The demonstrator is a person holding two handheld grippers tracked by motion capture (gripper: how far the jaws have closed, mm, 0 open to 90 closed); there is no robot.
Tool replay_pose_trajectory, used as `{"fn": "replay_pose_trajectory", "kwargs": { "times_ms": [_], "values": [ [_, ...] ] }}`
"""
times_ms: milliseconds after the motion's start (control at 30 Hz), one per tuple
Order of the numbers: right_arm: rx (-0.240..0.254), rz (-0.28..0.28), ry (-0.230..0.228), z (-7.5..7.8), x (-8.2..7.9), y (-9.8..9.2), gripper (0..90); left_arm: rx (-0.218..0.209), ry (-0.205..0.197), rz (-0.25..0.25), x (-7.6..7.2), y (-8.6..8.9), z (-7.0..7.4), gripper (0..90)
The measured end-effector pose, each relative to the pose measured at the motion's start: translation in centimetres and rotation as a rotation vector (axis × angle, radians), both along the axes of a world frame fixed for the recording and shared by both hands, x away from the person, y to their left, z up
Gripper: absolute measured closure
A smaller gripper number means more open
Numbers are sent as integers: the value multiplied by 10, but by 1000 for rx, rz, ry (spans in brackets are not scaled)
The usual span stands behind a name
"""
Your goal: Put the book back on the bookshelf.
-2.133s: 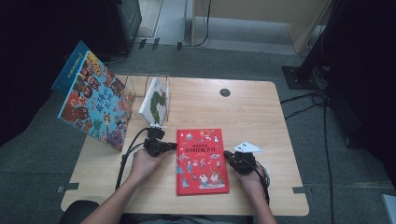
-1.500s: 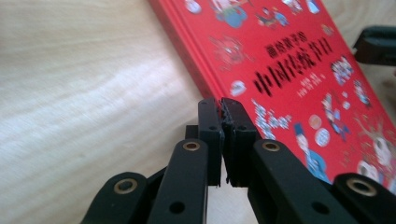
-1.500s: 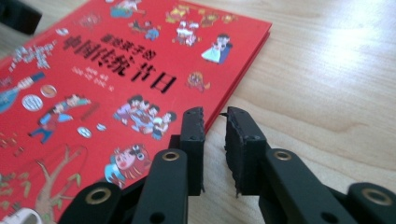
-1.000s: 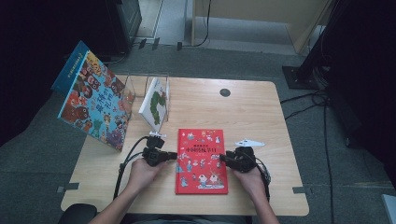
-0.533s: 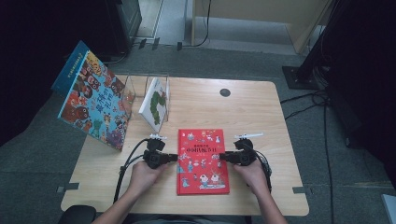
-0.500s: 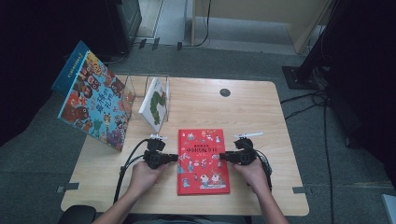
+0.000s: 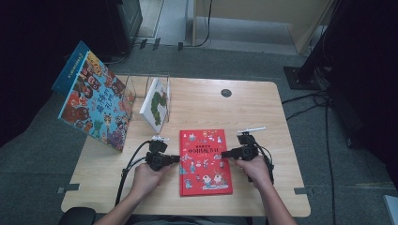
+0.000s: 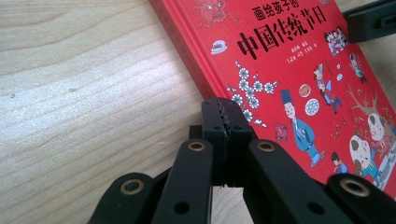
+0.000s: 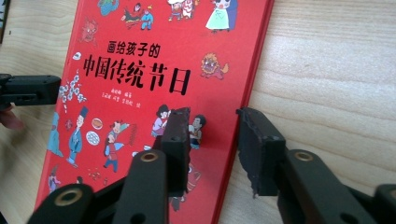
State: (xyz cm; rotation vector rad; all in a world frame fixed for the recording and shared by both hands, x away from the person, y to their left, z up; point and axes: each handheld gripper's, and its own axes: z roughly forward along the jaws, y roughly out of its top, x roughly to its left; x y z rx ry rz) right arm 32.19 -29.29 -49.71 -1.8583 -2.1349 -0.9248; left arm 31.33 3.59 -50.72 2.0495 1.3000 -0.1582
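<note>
Wooden table lying pale, grained, smooth. Big picture book leaning at left edge; smaller white book standing in clear holder.

Red hardcover book lying flat near front edge, between both hands. Looking stiff, glossy, likely slippery, moderately heavy; best taken at long edges, jaws straddling cover board.

Left gripper sitting at spine side, jaws pressed together, nothing between.

Right gripper hovering over opposite edge, jaws half apart and just closing, straddling cover edge, not yet pinching.
</note>
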Motion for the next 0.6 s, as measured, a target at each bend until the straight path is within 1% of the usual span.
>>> {"fn": "replay_pose_trajectory", "kwargs": {
  "times_ms": [133,200,267,300,333,400,500,533,600],
  "values": [
    [4,-2,8,0,0,0,656,-3,4,2,0,0,0,900],
    [10,-4,21,1,1,-1,656,-3,5,3,0,0,0,900],
    [24,-10,32,1,1,-2,659,-2,6,3,0,0,0,900],
    [41,-15,33,1,1,-3,669,-1,3,5,-1,0,0,900],
    [44,-19,21,1,0,-3,681,0,5,-1,-1,0,0,900],
    [24,-18,8,-1,-1,-2,686,3,-1,0,-2,-1,0,900],
    [29,-20,20,0,-1,-3,680,10,-6,-4,-3,-1,0,900],
    [24,-17,24,1,0,-2,680,10,-5,-4,-3,-1,1,900],
    [39,-16,31,5,1,-3,681,7,-2,-2,-3,-1,0,900]
  ]
}}
